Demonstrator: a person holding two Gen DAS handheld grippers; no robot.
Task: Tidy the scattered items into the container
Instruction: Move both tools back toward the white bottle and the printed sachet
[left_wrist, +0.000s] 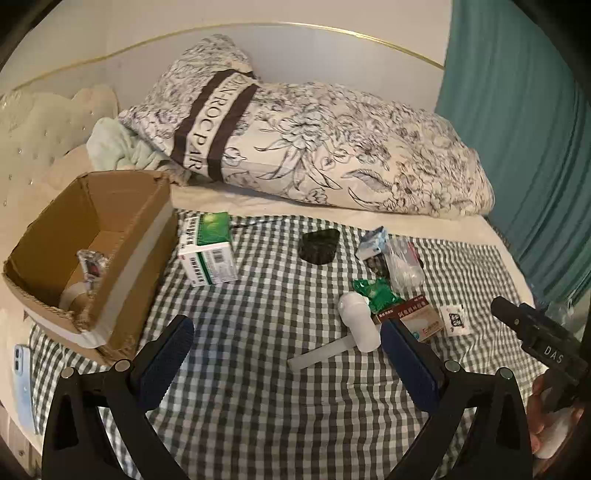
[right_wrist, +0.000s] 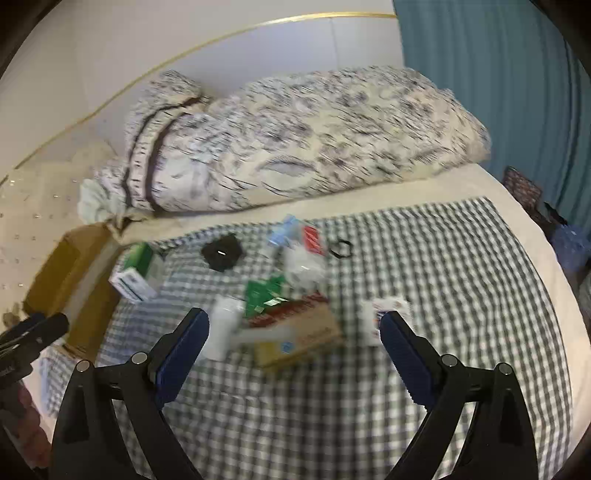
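An open cardboard box (left_wrist: 92, 236) stands on the left of the checked cloth, with a small packet (left_wrist: 90, 264) inside. Scattered on the cloth are a green and white box (left_wrist: 208, 251), a black pad (left_wrist: 319, 245), a white bottle (left_wrist: 360, 325), a green sachet (left_wrist: 376, 291), a red and tan medicine box (left_wrist: 417, 317) and a clear bag (left_wrist: 400, 264). My left gripper (left_wrist: 286, 336) is open and empty above the cloth. My right gripper (right_wrist: 293, 330) is open and empty above the medicine box (right_wrist: 295, 332). The right wrist view is blurred.
A floral rolled duvet (left_wrist: 314, 147) lies behind the cloth. A teal curtain (left_wrist: 517, 129) hangs at the right. A phone (left_wrist: 22, 380) lies at the left edge. A white sachet (left_wrist: 456, 319) and a white stick (left_wrist: 321, 356) lie on the cloth.
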